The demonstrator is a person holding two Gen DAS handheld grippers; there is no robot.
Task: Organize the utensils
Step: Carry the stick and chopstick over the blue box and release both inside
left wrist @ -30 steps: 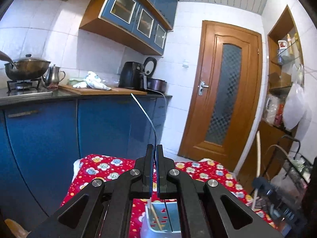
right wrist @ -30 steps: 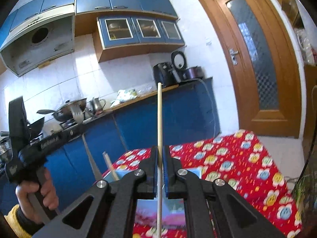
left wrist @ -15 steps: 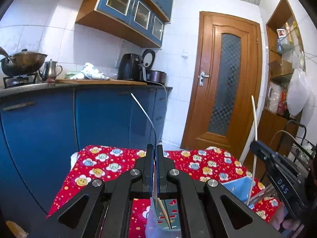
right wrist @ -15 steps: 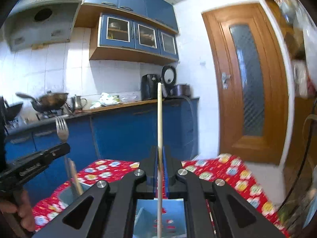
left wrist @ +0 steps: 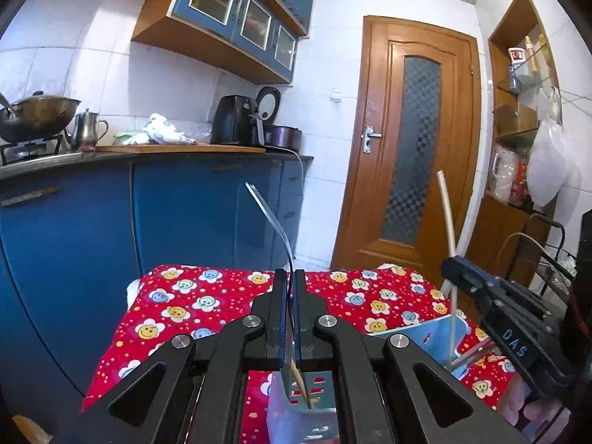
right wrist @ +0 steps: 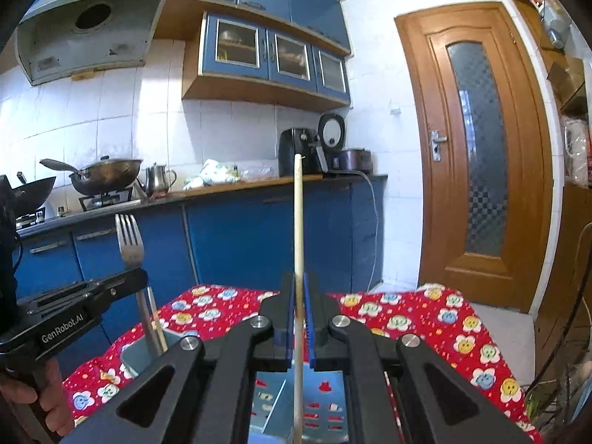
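My left gripper is shut on a steel fork, seen edge-on, its tines up. It stands over a pale blue utensil holder that has a wooden chopstick in it. In the right wrist view the same fork shows face-on in the left gripper. My right gripper is shut on a long wooden chopstick, held upright over a second blue holder. That gripper and its chopstick show at right in the left wrist view.
Both holders sit on a table with a red flowered cloth. Blue kitchen cabinets stand behind, with a wok, a kettle and appliances on the counter. A wooden door is at the right and a wire rack beside it.
Both grippers have sunk a little toward the holders and drawn closer together. Each keeps its hold, the left on the fork and the right on the chopstick.
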